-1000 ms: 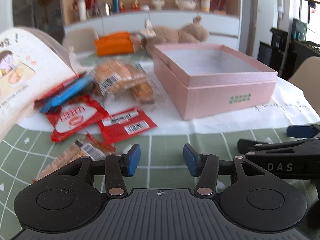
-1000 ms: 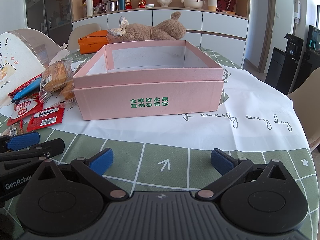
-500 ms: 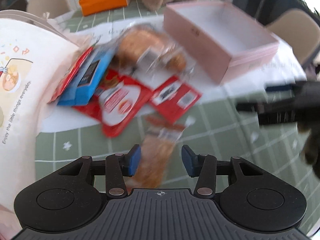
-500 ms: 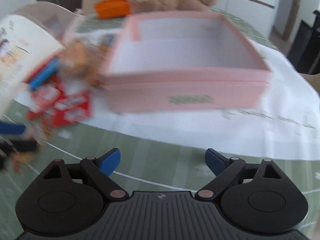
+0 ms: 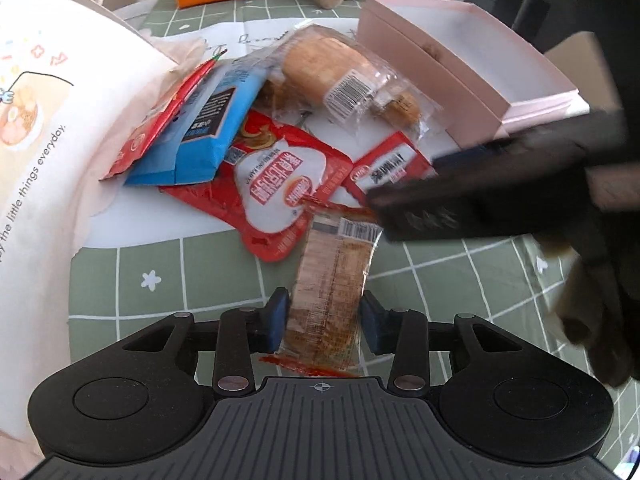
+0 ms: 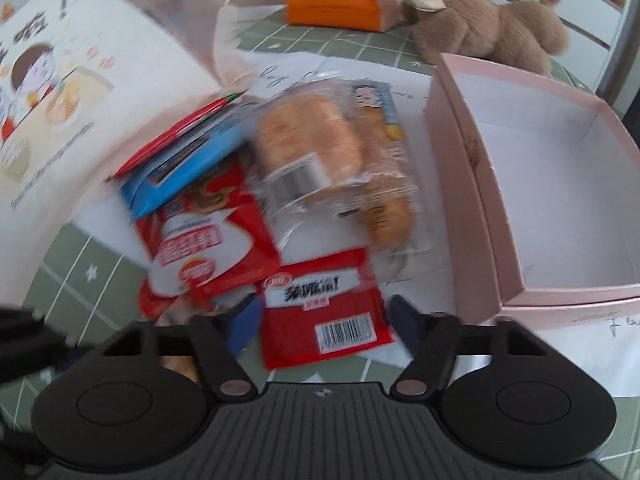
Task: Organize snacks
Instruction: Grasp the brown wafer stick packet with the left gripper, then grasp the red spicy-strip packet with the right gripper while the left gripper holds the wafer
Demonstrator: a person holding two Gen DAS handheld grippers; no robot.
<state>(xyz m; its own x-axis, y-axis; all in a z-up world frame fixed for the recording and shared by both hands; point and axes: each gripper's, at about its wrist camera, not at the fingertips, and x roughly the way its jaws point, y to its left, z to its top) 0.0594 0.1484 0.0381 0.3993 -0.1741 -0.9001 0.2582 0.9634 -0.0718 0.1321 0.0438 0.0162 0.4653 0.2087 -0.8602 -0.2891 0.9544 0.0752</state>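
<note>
A heap of snacks lies left of an open pink box (image 5: 420, 64). My left gripper (image 5: 324, 320) points down over a clear-wrapped cracker packet (image 5: 328, 280) with red ends. Its jaws are closing, the blue pads flank the packet, and a sliver of gap shows on the right side. My right gripper (image 6: 324, 320) straddles a small red packet (image 6: 320, 312) with a barcode. Its jaws are closing too, and the pads stand just off the packet's edges. From the left wrist view the right gripper (image 5: 480, 200) is a dark blur across the small red packet.
The heap holds a large red-and-white packet (image 6: 192, 248), a blue packet (image 6: 180, 168) and wrapped bread (image 6: 308, 148). A white cartoon bag (image 5: 40, 120) stands at the left. An orange pouch (image 6: 332, 0) and a plush toy (image 6: 492, 28) lie behind. The pink box (image 6: 468, 200) is empty inside.
Both grippers swung left from in front of the box to the snack heap and tipped downward. Both pairs of jaws narrowed, the right far more, and each now straddles a packet.
</note>
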